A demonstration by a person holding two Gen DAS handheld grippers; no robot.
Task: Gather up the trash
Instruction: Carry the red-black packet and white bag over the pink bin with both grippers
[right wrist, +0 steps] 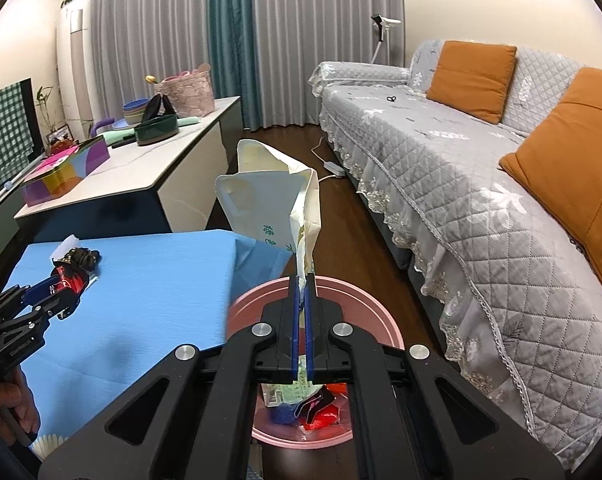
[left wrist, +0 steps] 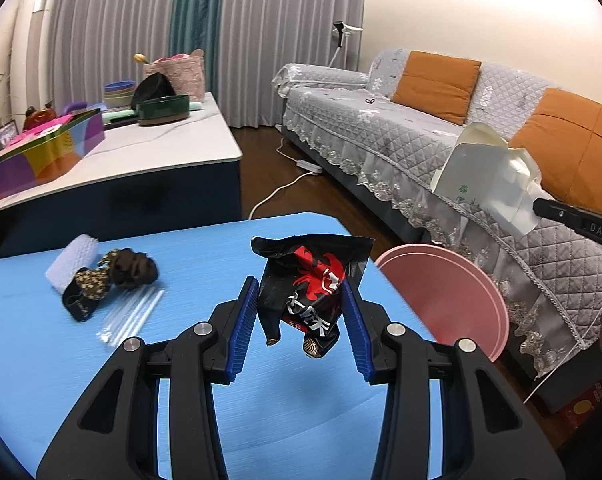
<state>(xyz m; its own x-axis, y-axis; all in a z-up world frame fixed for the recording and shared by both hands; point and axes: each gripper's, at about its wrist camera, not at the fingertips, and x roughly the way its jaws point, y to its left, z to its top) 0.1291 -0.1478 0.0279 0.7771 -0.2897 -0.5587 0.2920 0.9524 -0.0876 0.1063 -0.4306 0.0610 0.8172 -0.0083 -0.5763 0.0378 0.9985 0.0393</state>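
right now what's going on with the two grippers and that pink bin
A person is clearing trash off the blue table with a hand-held gripper in each hand. The left hand-held gripper is clamped on a crumpled black and red snack wrapper, lifted above the tabletop. The right hand-held gripper is shut on a flattened white paper carton, held over the pink bin beside the table, which already has some trash inside. A few items remain on the table.

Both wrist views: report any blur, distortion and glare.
Left wrist view: fisheye bends the sofa; the clear straws on the blue table smear with motion blur. Right wrist view: dark vignette at the corners, curtains bowed, the white carton sharp; no strong glare.
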